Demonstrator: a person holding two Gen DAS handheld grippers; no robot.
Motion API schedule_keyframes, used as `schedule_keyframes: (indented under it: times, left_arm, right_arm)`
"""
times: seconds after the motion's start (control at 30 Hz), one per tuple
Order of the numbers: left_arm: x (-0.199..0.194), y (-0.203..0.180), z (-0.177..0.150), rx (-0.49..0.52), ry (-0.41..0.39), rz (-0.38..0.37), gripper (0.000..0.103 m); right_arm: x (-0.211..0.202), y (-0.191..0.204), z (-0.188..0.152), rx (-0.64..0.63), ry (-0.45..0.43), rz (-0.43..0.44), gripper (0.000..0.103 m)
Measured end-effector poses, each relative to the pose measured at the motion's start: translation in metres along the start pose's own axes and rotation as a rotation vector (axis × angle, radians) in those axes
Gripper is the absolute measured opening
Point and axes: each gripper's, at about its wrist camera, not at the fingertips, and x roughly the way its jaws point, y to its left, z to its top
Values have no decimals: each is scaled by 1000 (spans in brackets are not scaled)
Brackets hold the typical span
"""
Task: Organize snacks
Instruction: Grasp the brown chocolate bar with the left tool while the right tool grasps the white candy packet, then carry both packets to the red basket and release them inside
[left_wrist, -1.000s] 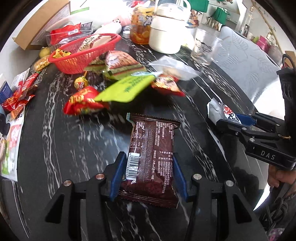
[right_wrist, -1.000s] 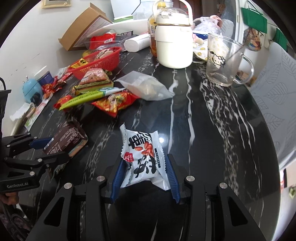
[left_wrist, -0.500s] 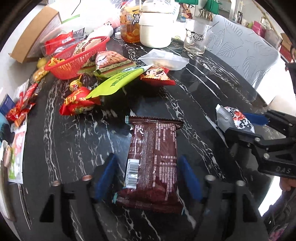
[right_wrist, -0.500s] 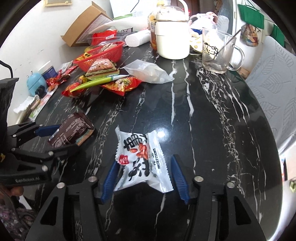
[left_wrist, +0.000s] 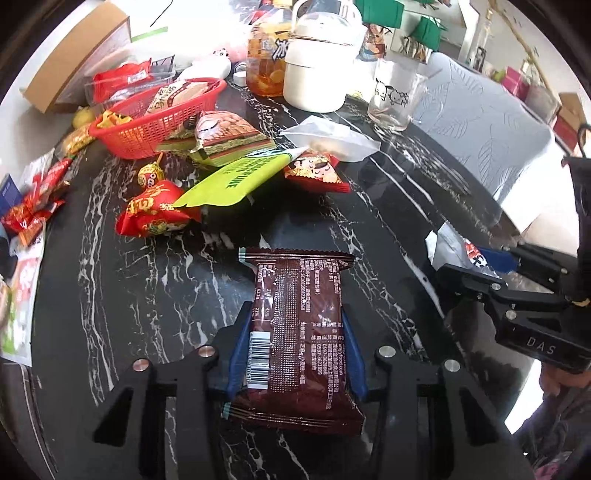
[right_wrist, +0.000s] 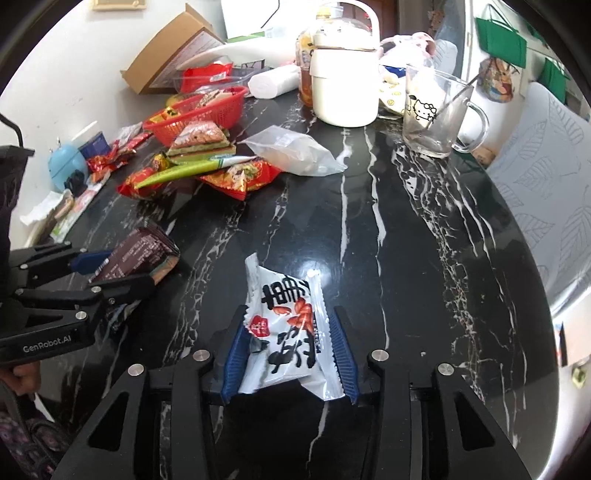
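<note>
My left gripper (left_wrist: 295, 345) is shut on a brown snack packet (left_wrist: 297, 325), held just above the black marble table (left_wrist: 147, 295). My right gripper (right_wrist: 288, 350) is shut on a white packet with black and red print (right_wrist: 286, 332). Each gripper also shows in the other view: the right gripper (left_wrist: 476, 266) at the right edge, the left gripper (right_wrist: 122, 269) at the left edge. A red basket (left_wrist: 155, 114) with packets in it stands at the far left. A pile of loose snacks (left_wrist: 229, 162) lies in front of it.
A white pot (left_wrist: 317, 70), a jar (left_wrist: 264, 62) and a glass mug (left_wrist: 395, 92) stand at the back. A cardboard box (left_wrist: 74, 62) lies behind the basket. More packets (left_wrist: 29, 206) lie along the left edge. A grey chair (left_wrist: 491, 136) stands at the right.
Both grippers opened half a second ago around their packets and have closed on them again. Both have drawn back a little from the snack pile.
</note>
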Motion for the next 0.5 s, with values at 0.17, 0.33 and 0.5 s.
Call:
schedule_keyframes:
  times: [0.17,0.33,0.5]
  left_arm:
    - [-6,-1,0,-2,-13,-21,43]
    - [-15,-1,2,-4,-32,-37,43]
    - [-23,1,8,-9,-45,-42,43]
  right_arm:
    - [-5,-3,1,30,-9,30,32]
    - [-9,0,2,37,-21,31,27]
    - [-15,2,4,41,-32,67,27]
